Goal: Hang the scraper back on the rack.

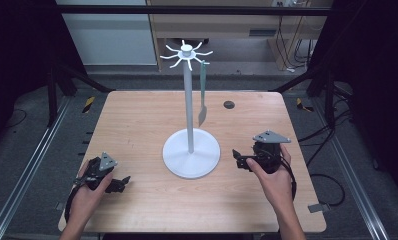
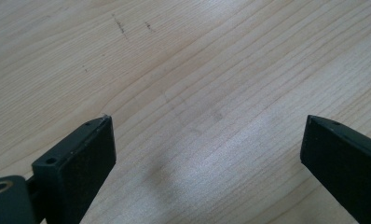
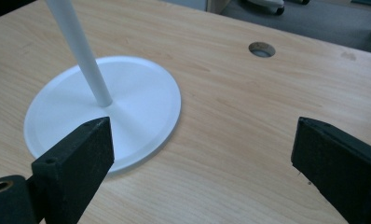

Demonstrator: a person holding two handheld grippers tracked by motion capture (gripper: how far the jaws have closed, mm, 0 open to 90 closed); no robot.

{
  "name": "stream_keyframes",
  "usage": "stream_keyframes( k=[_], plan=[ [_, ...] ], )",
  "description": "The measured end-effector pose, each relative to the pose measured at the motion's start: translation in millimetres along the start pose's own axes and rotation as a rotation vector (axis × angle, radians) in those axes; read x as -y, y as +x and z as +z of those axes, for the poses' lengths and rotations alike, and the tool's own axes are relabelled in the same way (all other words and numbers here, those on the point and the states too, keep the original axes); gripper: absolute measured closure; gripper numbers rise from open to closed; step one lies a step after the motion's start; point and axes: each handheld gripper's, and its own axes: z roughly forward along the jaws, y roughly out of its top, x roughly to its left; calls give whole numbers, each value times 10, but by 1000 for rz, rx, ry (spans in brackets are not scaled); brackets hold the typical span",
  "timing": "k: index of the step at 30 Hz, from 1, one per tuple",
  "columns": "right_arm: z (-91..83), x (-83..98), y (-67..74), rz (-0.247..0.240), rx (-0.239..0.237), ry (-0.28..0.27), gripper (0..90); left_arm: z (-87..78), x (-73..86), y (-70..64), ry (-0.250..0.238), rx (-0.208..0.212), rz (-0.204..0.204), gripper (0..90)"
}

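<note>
A light wooden table (image 1: 137, 120) carries a white hook stand (image 1: 189, 100), its round base (image 3: 127, 102) at the table's centre and its pole rising to a crown of curved hooks (image 1: 186, 54). A grey-green spatula (image 1: 202, 95) hangs from one hook, right of the pole. The left gripper (image 1: 118, 184) rests near the table's front left corner, jaws spread wide over bare wood. The right gripper (image 1: 239, 160) sits just right of the base, jaws likewise spread, gripping nothing.
</note>
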Motion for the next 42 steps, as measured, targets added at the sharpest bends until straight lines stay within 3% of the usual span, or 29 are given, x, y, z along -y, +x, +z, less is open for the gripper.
stream_keyframes(
  k=[9, 16, 25, 29, 39, 42],
  plan=[
    [163, 179, 5, -15, -9, 61, 93, -1, 0, 9, -7, -2, -6, 30],
    [303, 301, 3, 8, -3, 102, 98, -8, 2, 4, -4, -4, -3, 30],
    [448, 362, -37, 15, 27, 117, 113, -19, 0, 4, -15, -10, -4, 30],
    [505, 438, -65, 10, 32, 92, 120, -21, -1, 9, -17, -16, -3, 30],
    [549, 593, -150, 52, 39, 78, 123, -5, -10, 10, -28, -31, -5, 30],
    [565, 629, -157, 41, 31, 111, 126, -9, -11, 7, -29, -27, -4, 31]
  ],
)
